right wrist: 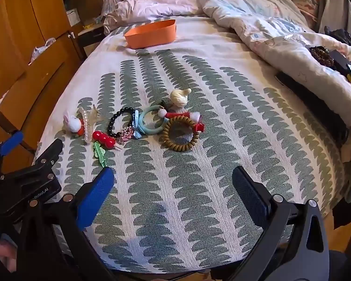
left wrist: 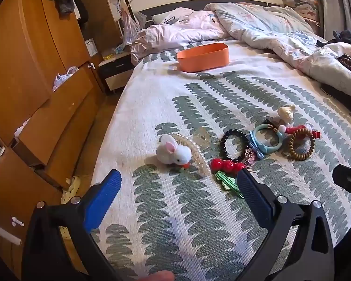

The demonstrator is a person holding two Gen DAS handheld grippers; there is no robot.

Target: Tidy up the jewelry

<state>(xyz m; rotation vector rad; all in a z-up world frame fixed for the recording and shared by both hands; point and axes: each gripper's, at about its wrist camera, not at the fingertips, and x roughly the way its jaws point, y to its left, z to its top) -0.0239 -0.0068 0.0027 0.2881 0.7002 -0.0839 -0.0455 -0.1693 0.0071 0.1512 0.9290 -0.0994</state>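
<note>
Several accessories lie in a row on the bed: a white rabbit clip (left wrist: pixel 174 151) (right wrist: pixel 72 123), a pearl claw clip (left wrist: pixel 199 154) (right wrist: pixel 86 123), a black bead bracelet (left wrist: pixel 234 144) (right wrist: pixel 118 121), red cherries (left wrist: pixel 227 165) (right wrist: pixel 104 138), a green clip (left wrist: pixel 228 182) (right wrist: pixel 99 153), a teal ring (left wrist: pixel 268 139) (right wrist: pixel 152 120), a brown coil tie (left wrist: pixel 300 146) (right wrist: pixel 180 138). An orange bin (left wrist: pixel 203 56) (right wrist: pixel 151 34) sits far back. My left gripper (left wrist: pixel 179 188) is open just before the rabbit and cherries. My right gripper (right wrist: pixel 170 187) is open, short of the coil tie.
A wooden wardrobe with open drawers (left wrist: pixel 35 93) and a nightstand (left wrist: pixel 115 68) stand left of the bed. A rumpled duvet (left wrist: pixel 269 30) covers the far right. Dark items (right wrist: pixel 327 56) lie at the right edge. The left gripper's body (right wrist: pixel 30 180) shows beside my right one.
</note>
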